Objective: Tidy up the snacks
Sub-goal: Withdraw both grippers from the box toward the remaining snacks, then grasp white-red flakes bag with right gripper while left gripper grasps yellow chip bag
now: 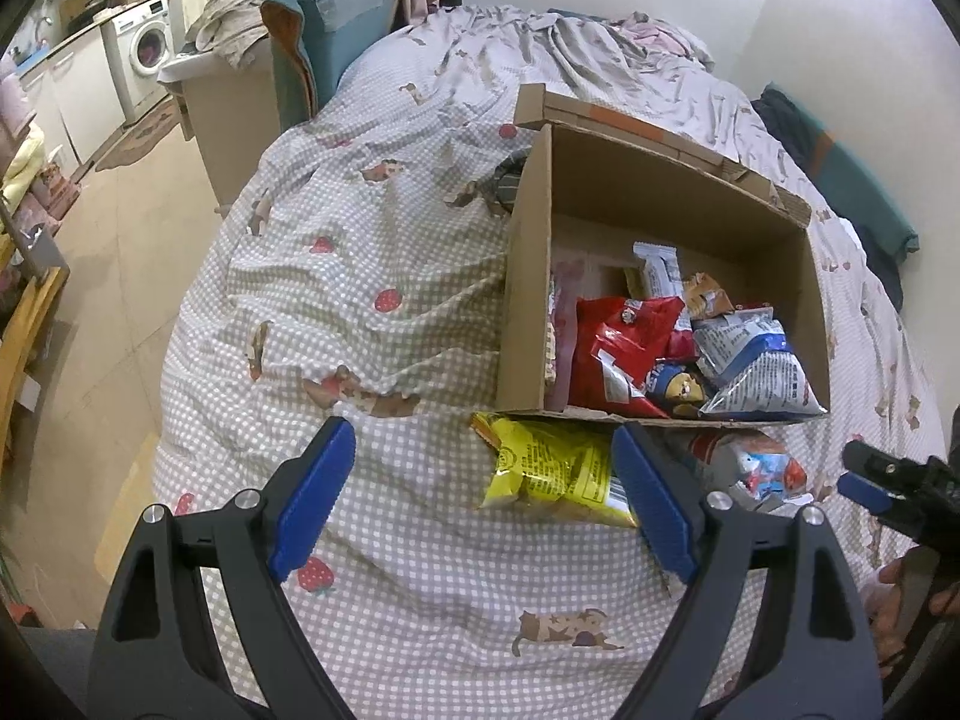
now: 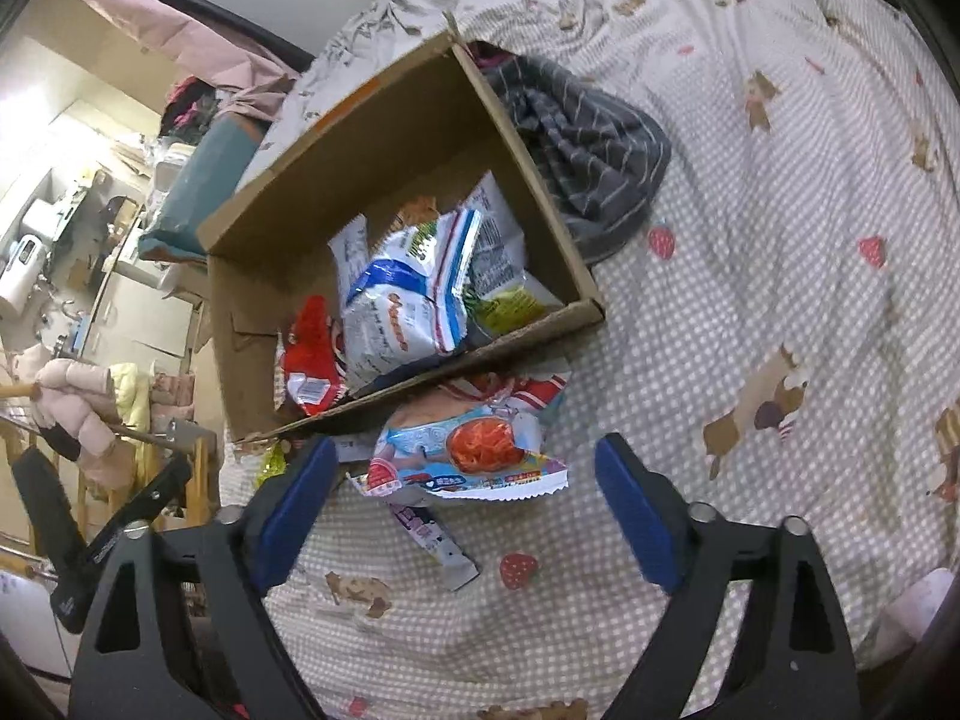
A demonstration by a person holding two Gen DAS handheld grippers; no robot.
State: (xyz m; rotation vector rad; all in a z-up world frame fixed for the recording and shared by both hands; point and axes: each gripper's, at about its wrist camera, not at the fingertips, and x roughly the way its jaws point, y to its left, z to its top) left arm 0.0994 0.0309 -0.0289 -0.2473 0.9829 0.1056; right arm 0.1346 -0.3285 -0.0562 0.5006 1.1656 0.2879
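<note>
An open cardboard box (image 1: pixel 528 276) stands on the bed with several snack packets inside, among them a red bag (image 1: pixel 618 342) and a white and blue bag (image 1: pixel 756 360). A yellow snack bag (image 1: pixel 552 468) lies on the bedspread just in front of the box, beside my open, empty left gripper (image 1: pixel 480 492). In the right wrist view the box (image 2: pixel 420 120) is ahead. A light blue packet with an orange picture (image 2: pixel 468 450) lies in front of it, between the fingers of my open, empty right gripper (image 2: pixel 465 498). A small grey stick packet (image 2: pixel 438 540) lies under it.
The checked bedspread (image 1: pixel 372 300) covers the bed. A grey striped cloth (image 2: pixel 588 138) lies beside the box. The right gripper (image 1: pixel 882 486) shows at the right edge of the left wrist view. A washing machine (image 1: pixel 144 48) and floor are to the left.
</note>
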